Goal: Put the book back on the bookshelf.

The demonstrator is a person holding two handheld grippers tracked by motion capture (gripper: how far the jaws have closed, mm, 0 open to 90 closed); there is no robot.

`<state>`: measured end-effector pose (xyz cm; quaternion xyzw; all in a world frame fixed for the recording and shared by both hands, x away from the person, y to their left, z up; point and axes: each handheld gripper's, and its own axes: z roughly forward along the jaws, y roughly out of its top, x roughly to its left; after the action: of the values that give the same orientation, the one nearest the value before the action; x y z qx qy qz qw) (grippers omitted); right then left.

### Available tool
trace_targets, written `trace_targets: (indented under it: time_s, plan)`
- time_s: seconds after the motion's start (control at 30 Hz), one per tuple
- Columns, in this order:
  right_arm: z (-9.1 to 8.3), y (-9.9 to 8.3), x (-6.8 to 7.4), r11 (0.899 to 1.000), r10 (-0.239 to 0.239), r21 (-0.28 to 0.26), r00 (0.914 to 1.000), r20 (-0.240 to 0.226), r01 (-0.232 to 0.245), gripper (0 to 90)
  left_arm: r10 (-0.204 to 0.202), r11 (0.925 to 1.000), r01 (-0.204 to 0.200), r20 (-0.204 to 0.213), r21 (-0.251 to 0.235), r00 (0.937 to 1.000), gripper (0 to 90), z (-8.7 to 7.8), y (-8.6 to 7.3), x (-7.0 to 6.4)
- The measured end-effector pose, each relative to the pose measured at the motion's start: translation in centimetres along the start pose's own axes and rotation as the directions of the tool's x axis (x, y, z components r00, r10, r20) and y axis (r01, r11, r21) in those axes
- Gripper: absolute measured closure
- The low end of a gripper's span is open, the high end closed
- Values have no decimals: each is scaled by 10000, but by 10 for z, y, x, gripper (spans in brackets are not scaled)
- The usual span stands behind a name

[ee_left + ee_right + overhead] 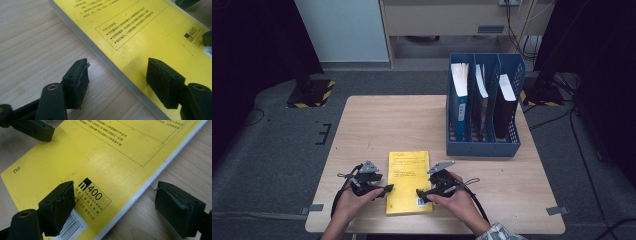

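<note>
I find the yellow book (409, 182) lying flat at the near middle of the wooden table (377, 125), back cover up, with the blue file rack (484, 105) standing well apart at about one o'clock from it, three volumes upright in its slots.

My left gripper (387, 189) sits at the book's nine o'clock edge, jaws apart and straddling that edge: in the left gripper view one pad is over bare wood, the other over the cover (140, 32). My right gripper (421, 194) mirrors this at the three o'clock edge, jaws likewise apart, holding nothing; one pad hangs over the barcode label (72, 228), the other over wood.

Judgement: the step in hand is a two-sided pinch of the book. To do it well, I would lower both sets of jaws evenly so one pad slides under the edge, close both together, and lift level so the pages do not fan.

Legible writing: "n400" in a boxed logo (96, 193) beside the barcode. The framed body text is Chinese, too fine to read.
</note>
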<state>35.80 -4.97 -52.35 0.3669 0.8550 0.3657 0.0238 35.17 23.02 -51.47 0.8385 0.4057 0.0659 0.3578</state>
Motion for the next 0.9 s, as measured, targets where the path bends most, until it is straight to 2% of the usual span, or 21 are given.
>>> trace_targets:
  time_s: [0.17, 0.27, 0.4, 0.57, 0.7, 0.77, 0.9]
  plan:
    - [1, 0, 2, 10000, -87, -32, 10000, -10, 87, 151, -219, 9997, 224, 666, -67, 9975, 387, 6, 2, 2]
    - [1, -1, 4, 10000, -76, -37, 10000, 59, 76, 144, -370, 9993, 372, 900, -1, 9953, 394, 8, 2, 5]
    - [2, -1, 5, 9999, -77, -70, 9999, 124, 78, 133, -263, 9996, 269, 950, -57, 9951, 404, 11, 6, 9]
    - [1, -2, 4, 10000, 14, -20, 9997, 254, -14, 111, -407, 9987, 440, 1173, -257, 9923, 418, 20, 14, 18]
    - [1, -3, 4, 9999, 52, -88, 9996, 266, -49, 111, -23, 9997, 45, 949, -230, 9955, 416, 19, 16, 15]
    - [1, -3, 3, 9999, 33, -141, 9996, 269, -30, 105, 166, 9998, -157, 702, -145, 9974, 378, 20, 18, 14]
    - [2, -3, 2, 9998, -8, -212, 9996, 273, 13, 101, 54, 10000, -53, 694, -23, 9976, 288, 22, 20, 16]
